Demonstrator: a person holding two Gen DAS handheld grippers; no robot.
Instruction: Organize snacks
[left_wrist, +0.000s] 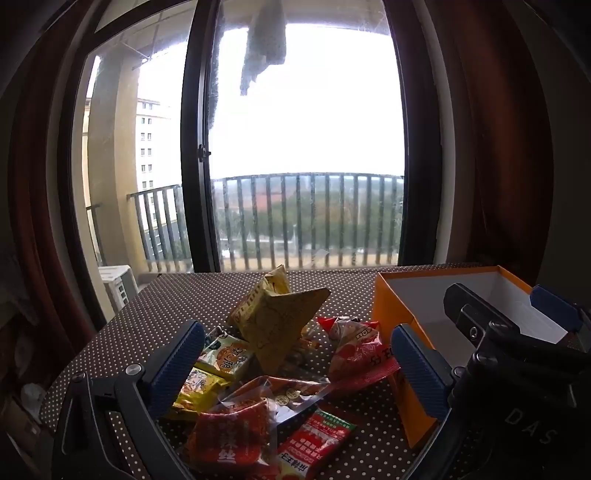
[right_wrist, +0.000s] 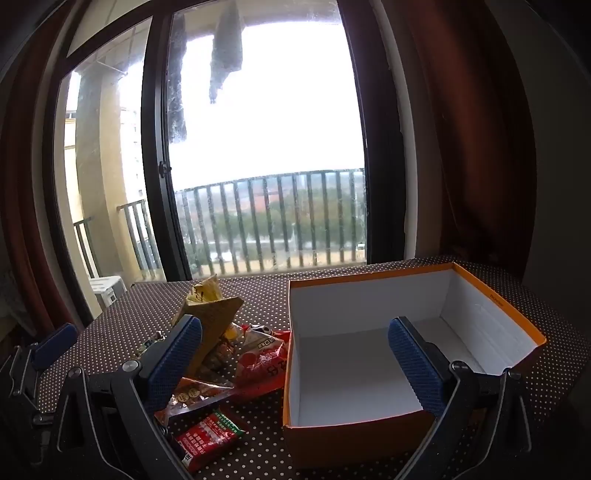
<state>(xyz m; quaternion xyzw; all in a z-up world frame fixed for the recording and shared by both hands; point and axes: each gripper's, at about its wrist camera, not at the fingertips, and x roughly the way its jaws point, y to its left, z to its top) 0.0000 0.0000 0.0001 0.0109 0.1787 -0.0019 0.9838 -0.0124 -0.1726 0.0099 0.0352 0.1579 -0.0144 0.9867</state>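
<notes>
A heap of snack packets lies on the dotted tablecloth (left_wrist: 159, 314): a tall tan bag (left_wrist: 280, 325), a red packet (left_wrist: 358, 350), yellow-green packets (left_wrist: 221, 362) and a red-and-green packet (left_wrist: 314, 446). My left gripper (left_wrist: 299, 365) hovers open over the heap, nothing pressed between its pads. To the right stands an orange box (right_wrist: 351, 439), white inside and empty. My right gripper (right_wrist: 295, 365) is open above the box's left wall, holding nothing. In the right wrist view the tan bag (right_wrist: 218, 325) and red packet (right_wrist: 262, 362) lie left of the box.
Beyond the table's far edge are a tall window (left_wrist: 306, 129), a balcony railing (left_wrist: 306, 218) and dark red curtains (left_wrist: 498, 147) on both sides. A white unit (left_wrist: 118, 284) sits outside at the left. The tablecloth (right_wrist: 258, 458) is bare in front of the box.
</notes>
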